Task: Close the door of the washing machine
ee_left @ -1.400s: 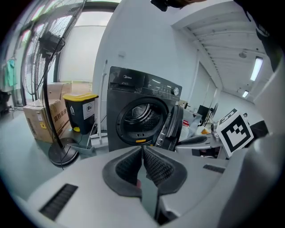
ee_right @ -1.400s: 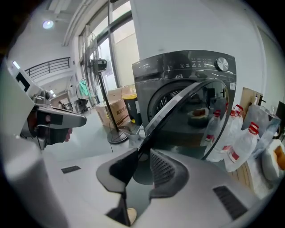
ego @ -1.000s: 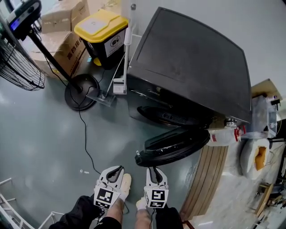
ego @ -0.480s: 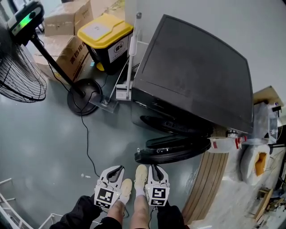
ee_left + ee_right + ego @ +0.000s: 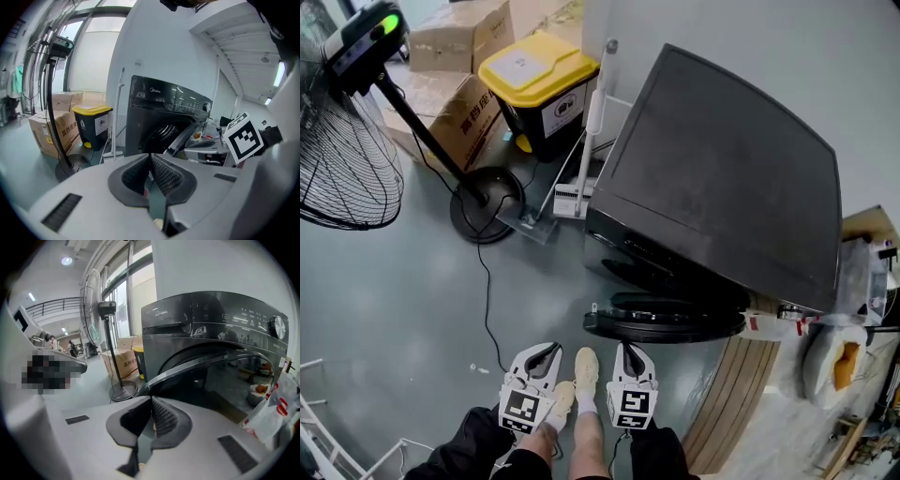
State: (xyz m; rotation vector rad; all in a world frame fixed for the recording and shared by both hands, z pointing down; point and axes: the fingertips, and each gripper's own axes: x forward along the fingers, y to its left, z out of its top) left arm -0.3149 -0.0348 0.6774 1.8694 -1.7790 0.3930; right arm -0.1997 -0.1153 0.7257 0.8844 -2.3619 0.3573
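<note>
A dark grey front-loading washing machine [image 5: 722,178] stands ahead of me, and its round door [image 5: 666,317] hangs open towards me. My left gripper [image 5: 546,352] and right gripper [image 5: 628,352] are side by side just short of the door's edge, touching nothing. Both are shut with nothing between the pads. In the left gripper view the left gripper [image 5: 150,157] points at the machine [image 5: 164,112] and its open drum, with the door [image 5: 183,138] seen edge-on. From the right gripper [image 5: 151,399] the door's rim [image 5: 201,366] crosses close in front of the machine [image 5: 211,324].
A standing fan [image 5: 347,141] with a round base [image 5: 487,204] is at the left, its cable [image 5: 485,300] trailing over the floor. A yellow-lidded bin [image 5: 539,89], cardboard boxes [image 5: 450,103] and a white broom [image 5: 586,141] stand beside the machine. Wooden planks [image 5: 731,403] lie at the right.
I have stepped closer to the machine, so both grippers now sit nearer the open door. The right gripper's jaws have closed. A pale shoe has come forward between the grippers.
</note>
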